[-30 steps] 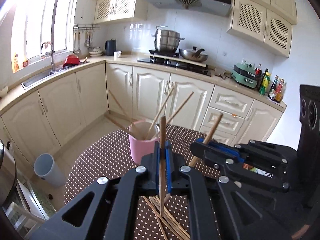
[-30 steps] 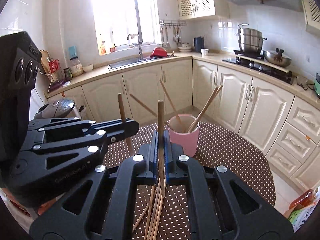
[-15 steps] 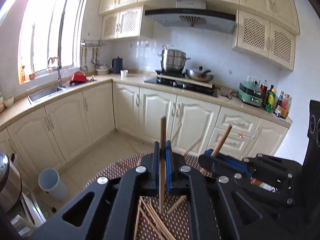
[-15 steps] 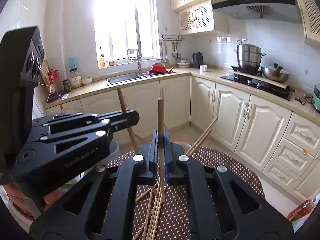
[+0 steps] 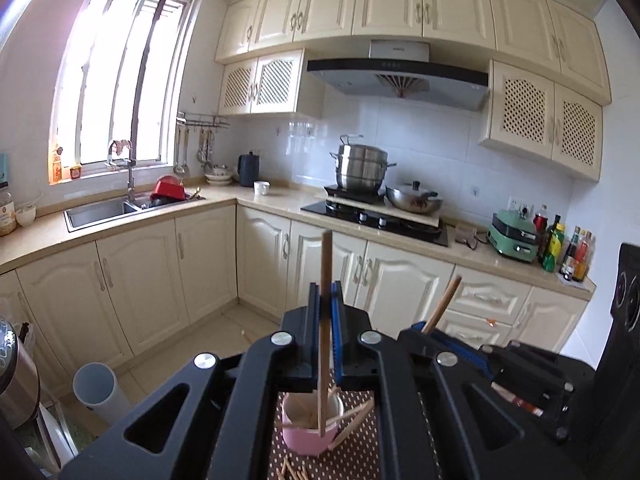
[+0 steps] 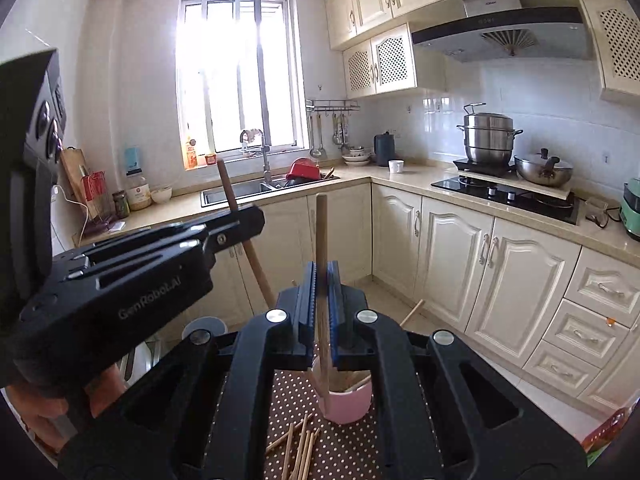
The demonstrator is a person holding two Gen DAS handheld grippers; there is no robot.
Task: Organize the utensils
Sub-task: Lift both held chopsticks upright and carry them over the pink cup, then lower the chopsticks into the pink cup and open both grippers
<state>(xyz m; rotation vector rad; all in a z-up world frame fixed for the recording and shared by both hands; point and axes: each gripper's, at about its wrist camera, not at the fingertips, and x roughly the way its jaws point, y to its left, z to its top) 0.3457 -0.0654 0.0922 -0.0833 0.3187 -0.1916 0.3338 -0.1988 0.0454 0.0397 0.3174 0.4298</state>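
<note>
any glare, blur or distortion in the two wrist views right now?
Left wrist: window glares, purple flare at top-left, cabinets bow from the fisheye, otherwise sharp. Right wrist: window blown out to white, backlighting the left gripper; corners vignetted black.

Readable text, itemised:

1. "GenRoboLAI", as far as the curved view allows, is printed in grey on the side of the left gripper [image 6: 240, 222].
2. A small brand mark is carried on the range hood [image 6: 494, 2] chimney; it is too small to be read.
</note>
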